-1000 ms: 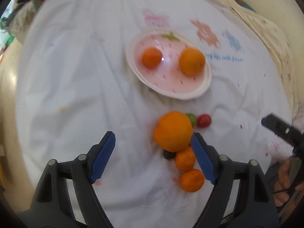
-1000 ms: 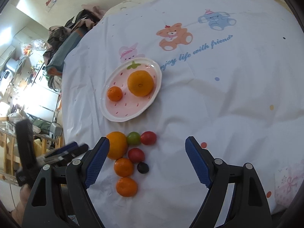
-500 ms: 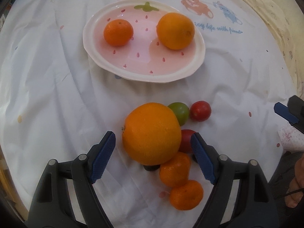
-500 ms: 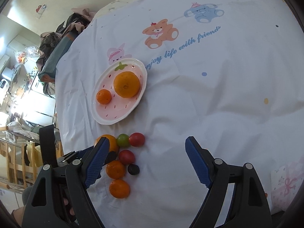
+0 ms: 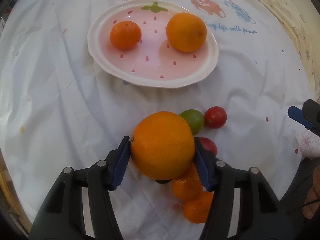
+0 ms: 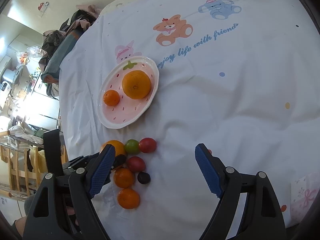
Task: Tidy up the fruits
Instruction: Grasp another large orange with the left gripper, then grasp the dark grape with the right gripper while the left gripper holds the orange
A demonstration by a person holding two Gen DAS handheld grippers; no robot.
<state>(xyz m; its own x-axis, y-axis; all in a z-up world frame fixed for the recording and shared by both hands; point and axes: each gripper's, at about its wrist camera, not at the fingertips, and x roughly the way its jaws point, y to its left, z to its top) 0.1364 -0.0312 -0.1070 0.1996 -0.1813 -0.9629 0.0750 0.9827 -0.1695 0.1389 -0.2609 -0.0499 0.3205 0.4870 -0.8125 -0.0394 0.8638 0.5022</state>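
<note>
The left gripper (image 5: 162,156) is clenched on a large round orange (image 5: 162,145), its blue ribbed pads pressed against the fruit's two sides. The orange sits at the head of a cluster of loose fruit on the white cartoon-printed cloth (image 5: 60,100) that covers the table. Just behind it lie a small green round fruit (image 5: 193,120) and a red round fruit (image 5: 215,117), side by side and nearly touching. A second red fruit (image 5: 208,146) shows partly behind the right pad. Two small orange mandarins (image 5: 186,186) lie at the near end of the cluster, one behind the other, and a small dark fruit (image 6: 143,178) lies beside them.

Toward the cloth's far side sits an oval white plate with a pink strawberry pattern (image 5: 140,80). It holds a small mandarin (image 5: 125,35) and a larger orange (image 5: 186,32), set apart from each other.

The right gripper (image 6: 156,170) hangs released above bare cloth to the right of the cluster, jaws wide apart, holding nothing. A patterned paper bag (image 6: 304,198) lies at the cloth's near right edge.
</note>
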